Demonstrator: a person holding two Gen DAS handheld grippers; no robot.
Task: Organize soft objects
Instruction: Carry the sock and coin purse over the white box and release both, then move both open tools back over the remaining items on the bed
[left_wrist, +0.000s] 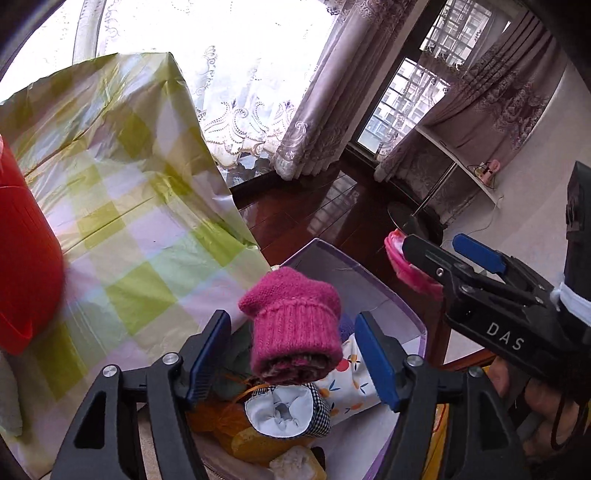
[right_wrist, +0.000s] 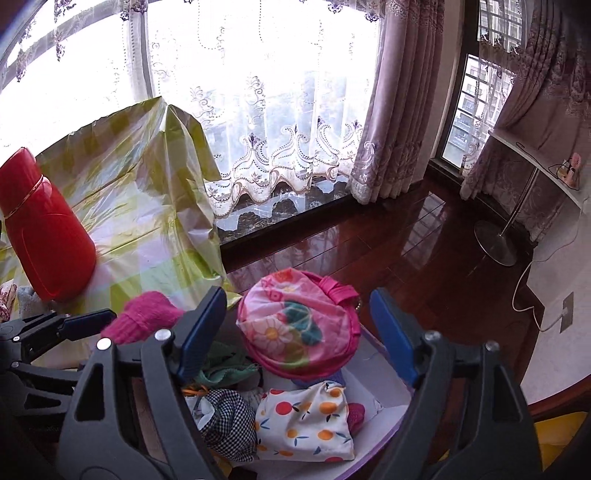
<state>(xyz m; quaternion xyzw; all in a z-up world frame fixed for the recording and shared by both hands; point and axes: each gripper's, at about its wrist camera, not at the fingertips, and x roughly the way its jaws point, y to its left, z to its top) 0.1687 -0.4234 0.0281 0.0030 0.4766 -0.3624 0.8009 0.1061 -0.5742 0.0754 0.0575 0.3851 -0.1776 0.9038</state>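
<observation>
while both grippers hang over the storage box (right_wrist: 391, 400), the left gripper (left_wrist: 293, 354) stands wide, its pads clear of the magenta knit hat (left_wrist: 293, 326) between them, and the hat looks to be dropping toward the pile. the right gripper (right_wrist: 297, 328) is wide too, the pink floral pouch (right_wrist: 299, 325) loose between its pads above the fruit-print cloth (right_wrist: 304, 424). risk: both land near the box's table-side edge and could roll off the heap, or snag a jaw pulling away.
</observation>
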